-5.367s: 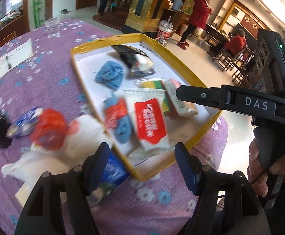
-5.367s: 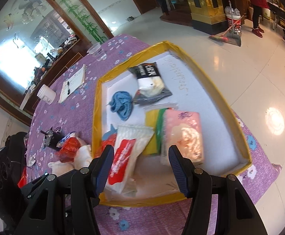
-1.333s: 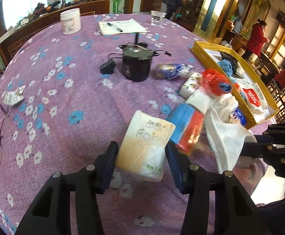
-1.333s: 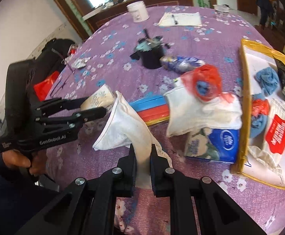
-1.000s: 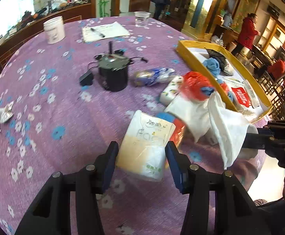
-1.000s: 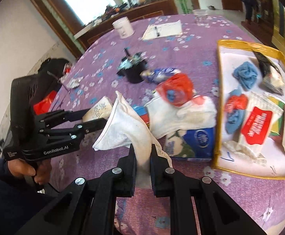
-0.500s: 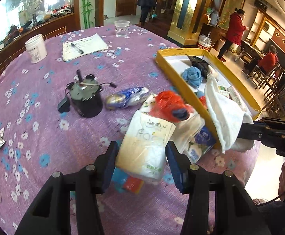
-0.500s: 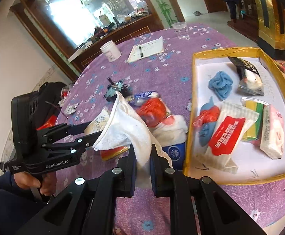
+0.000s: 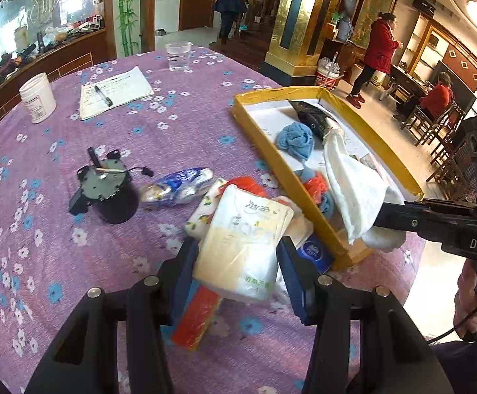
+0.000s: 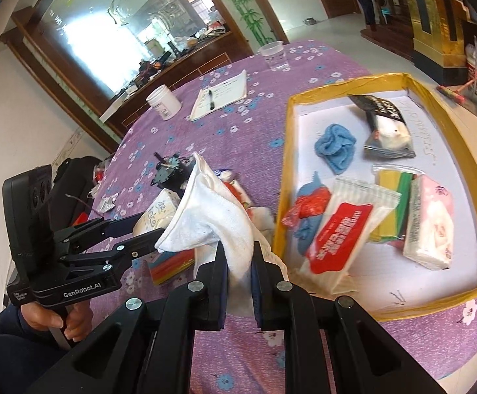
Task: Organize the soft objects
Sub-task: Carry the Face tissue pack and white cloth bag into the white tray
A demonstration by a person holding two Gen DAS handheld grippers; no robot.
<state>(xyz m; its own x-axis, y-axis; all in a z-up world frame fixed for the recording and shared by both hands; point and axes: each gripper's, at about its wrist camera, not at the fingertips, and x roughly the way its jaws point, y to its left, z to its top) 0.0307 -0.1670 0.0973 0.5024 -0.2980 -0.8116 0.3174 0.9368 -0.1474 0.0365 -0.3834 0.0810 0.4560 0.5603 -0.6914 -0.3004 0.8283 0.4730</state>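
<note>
Right gripper (image 10: 238, 256), jaws pinched tight on my white cloth (image 10: 215, 216), hangs just short of the yellow tray's (image 10: 284, 177) near corner, nearer it than my left gripper (image 9: 237, 262) clamping the tissue pack (image 9: 243, 239).

Left gripper (image 9: 237, 264) points steeply down over the table's near edge, jaws part open and clamped on a tissue pack (image 9: 243, 243). Right gripper (image 10: 238, 274) tilts down near the table's near edge, jaws squeezed tight on a white cloth (image 10: 217, 216). A hand (image 10: 58, 320) grips the left handle; fingers (image 9: 468, 308) wrap the right handle.
</note>
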